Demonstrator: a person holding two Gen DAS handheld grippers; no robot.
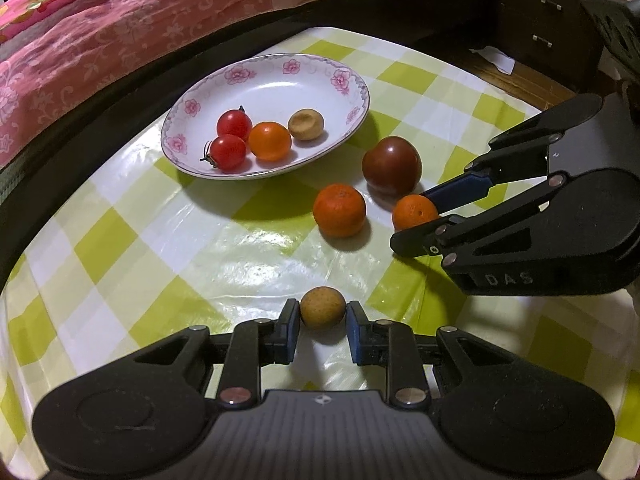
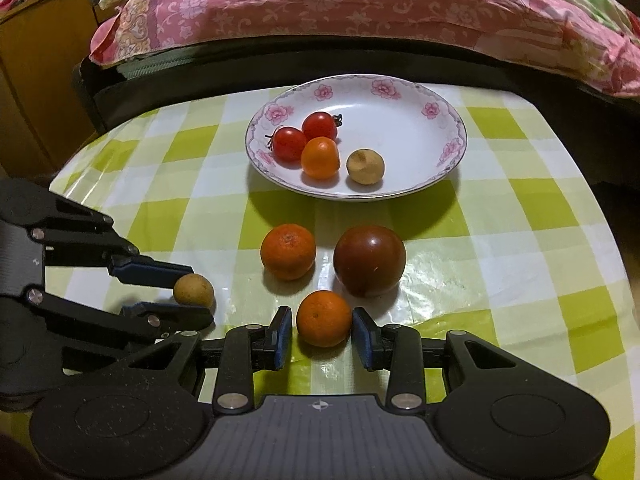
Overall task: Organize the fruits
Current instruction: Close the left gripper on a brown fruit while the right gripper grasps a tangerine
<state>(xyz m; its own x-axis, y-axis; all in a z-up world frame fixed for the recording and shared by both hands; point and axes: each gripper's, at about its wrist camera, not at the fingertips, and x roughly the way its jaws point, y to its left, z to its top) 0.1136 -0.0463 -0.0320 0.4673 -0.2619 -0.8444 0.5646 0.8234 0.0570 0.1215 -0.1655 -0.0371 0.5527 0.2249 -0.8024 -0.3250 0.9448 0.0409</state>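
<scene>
We list the fruits first. On the table: one small tan-brown round fruit (image 1: 322, 307), dull and speckled, lying at the near edge of the spread; one small orange citrus (image 2: 323, 319), glossy, with a dark stem dot; one larger orange citrus (image 2: 288, 251) beside it; one large dark red-brown tomato (image 2: 369, 260), smooth and shiny, touching or almost touching the small citrus.

In the plate (image 2: 404, 92), white with a pink flower border: two red cherry tomatoes (image 2: 289, 143) with stems, one orange cherry tomato (image 2: 320, 157) touching them, and one tan round fruit (image 2: 365, 167) lying a little apart.

Surroundings: a green-and-white checked tablecloth (image 2: 520, 240), shiny; behind it a bed with a pink flowered bedspread (image 2: 320, 4); in the left wrist view, a dark drawer unit (image 1: 540, 20). Between the loose fruits and the plate we see only bare cloth.

Grippers: the left gripper (image 1: 323, 322) has its blue pads pressed on both sides of the small tan-brown round fruit, pinching it on the cloth. The right gripper (image 2: 322, 334) stands astride the small orange citrus; the right pad touches it, the left pad shows a thin gap, so we cannot tell whether it grips.
</scene>
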